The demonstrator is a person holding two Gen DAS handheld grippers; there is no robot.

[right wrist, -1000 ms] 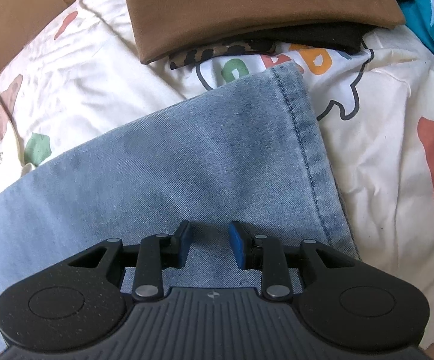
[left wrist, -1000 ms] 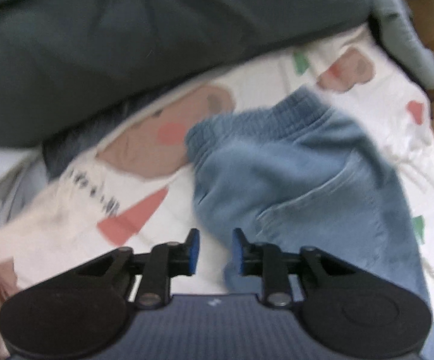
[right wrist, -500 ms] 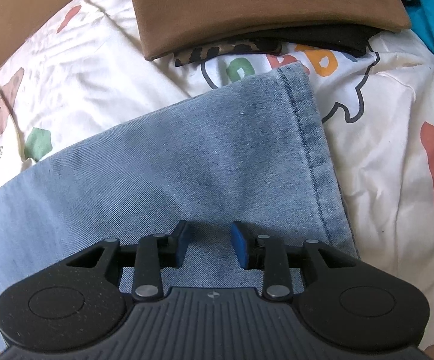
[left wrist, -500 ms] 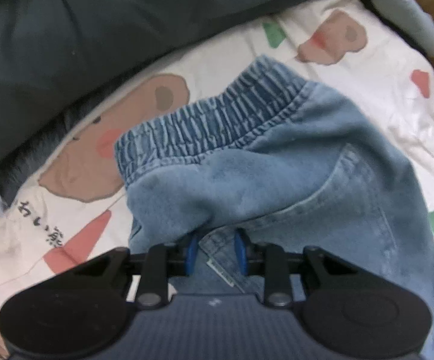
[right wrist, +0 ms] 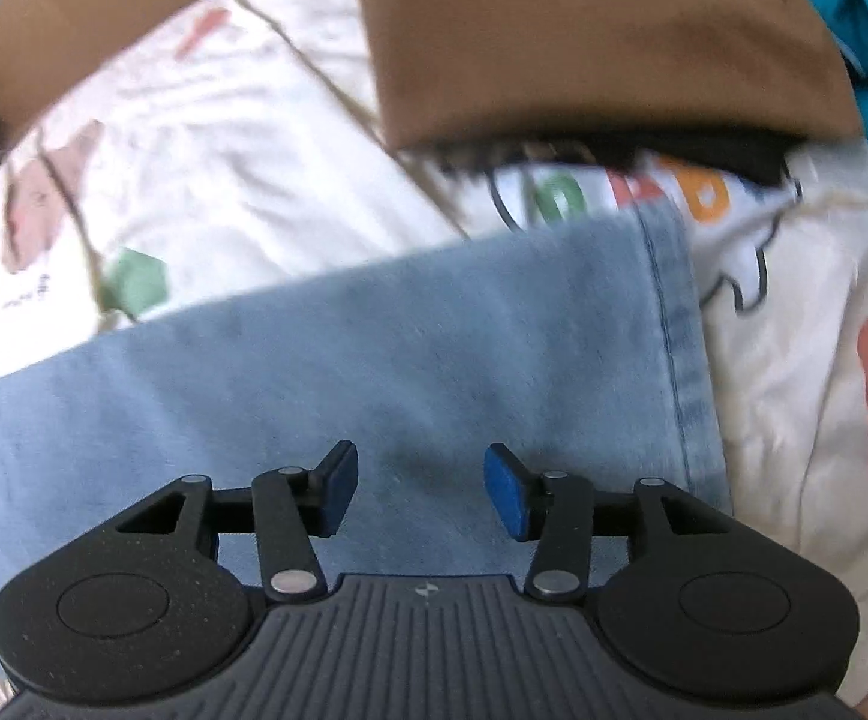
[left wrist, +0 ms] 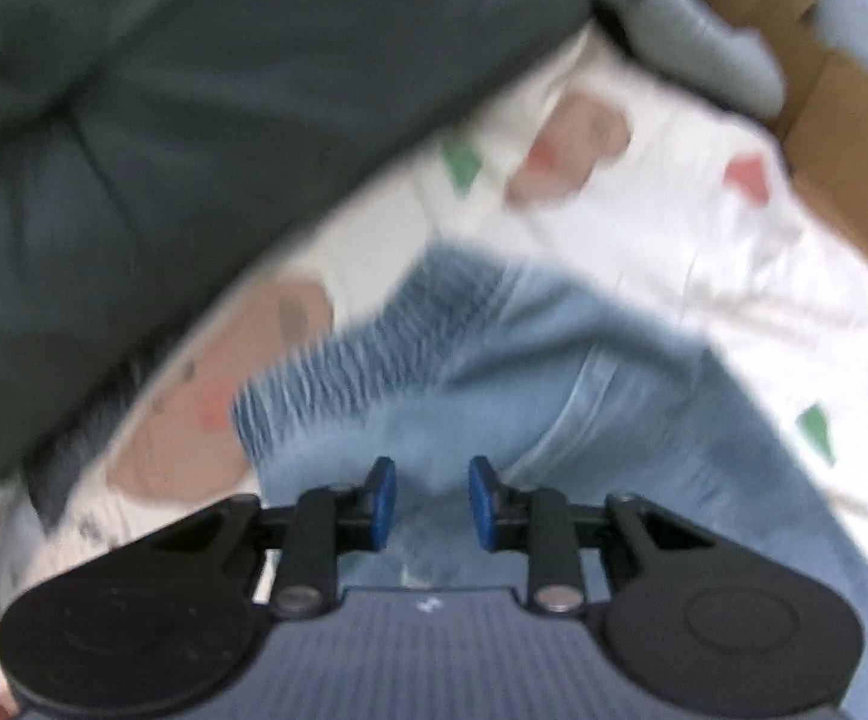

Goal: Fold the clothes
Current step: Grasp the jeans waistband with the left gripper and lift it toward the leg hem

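Light blue jeans [left wrist: 613, 420] lie on a patterned white sheet [left wrist: 703, 228]. In the left wrist view their elastic waistband [left wrist: 374, 360] bunches up just ahead of my left gripper [left wrist: 432, 501]. That gripper is shut on a fold of denim near the inside label, and the picture is blurred by motion. In the right wrist view a flat jeans leg [right wrist: 374, 360] with its stitched hem [right wrist: 673, 330] lies under my right gripper [right wrist: 420, 489]. This gripper is open, its blue pads [right wrist: 508, 501] hovering over the denim with nothing between them.
A dark grey cushion [left wrist: 194, 120] fills the far left in the left wrist view, with a brown board [left wrist: 841, 138] at the right. Ahead of the right gripper lies a folded brown garment [right wrist: 583, 42] on darker clothes. Teal fabric [right wrist: 865, 18] shows at the far right.
My left gripper reached the waistband and closed on the denim, and the view now shifts with blur. My right gripper's fingers have spread wider apart over the leg.
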